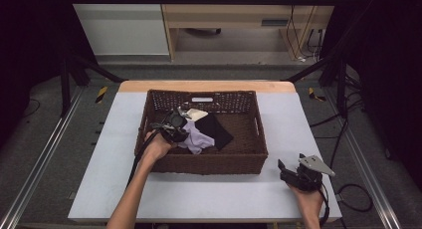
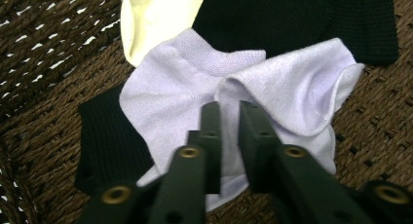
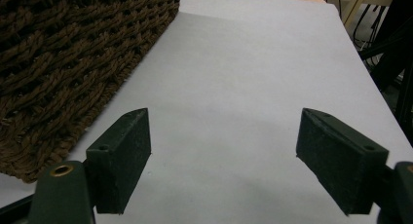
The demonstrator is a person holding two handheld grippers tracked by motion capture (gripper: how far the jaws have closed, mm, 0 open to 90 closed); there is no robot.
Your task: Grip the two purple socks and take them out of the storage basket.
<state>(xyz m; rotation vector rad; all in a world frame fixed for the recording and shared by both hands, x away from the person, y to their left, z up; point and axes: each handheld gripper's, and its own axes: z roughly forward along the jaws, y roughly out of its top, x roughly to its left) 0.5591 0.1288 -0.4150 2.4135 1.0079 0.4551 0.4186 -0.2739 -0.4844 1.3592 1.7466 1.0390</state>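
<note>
A brown wicker basket (image 1: 204, 165) stands on the table with a few socks in it. In the left gripper view, a lavender sock (image 2: 175, 92) lies over a black sock (image 2: 292, 19), with a cream sock (image 2: 156, 19) behind it. My left gripper (image 2: 229, 107) is down inside the basket, shut on a raised fold of the lavender sock (image 1: 199, 139). From above, the left gripper (image 1: 183, 133) sits at the basket's left half. My right gripper (image 1: 291, 162) rests low over the table to the right of the basket, jaws wide open and nothing between them (image 3: 224, 131).
The basket's woven floor (image 2: 380, 126) shows around the socks. Its outer wall (image 3: 63, 63) stands close on the left of my right gripper. White tabletop (image 3: 253, 63) stretches ahead of that gripper to the far edge. A dark frame and cables lie beyond the table.
</note>
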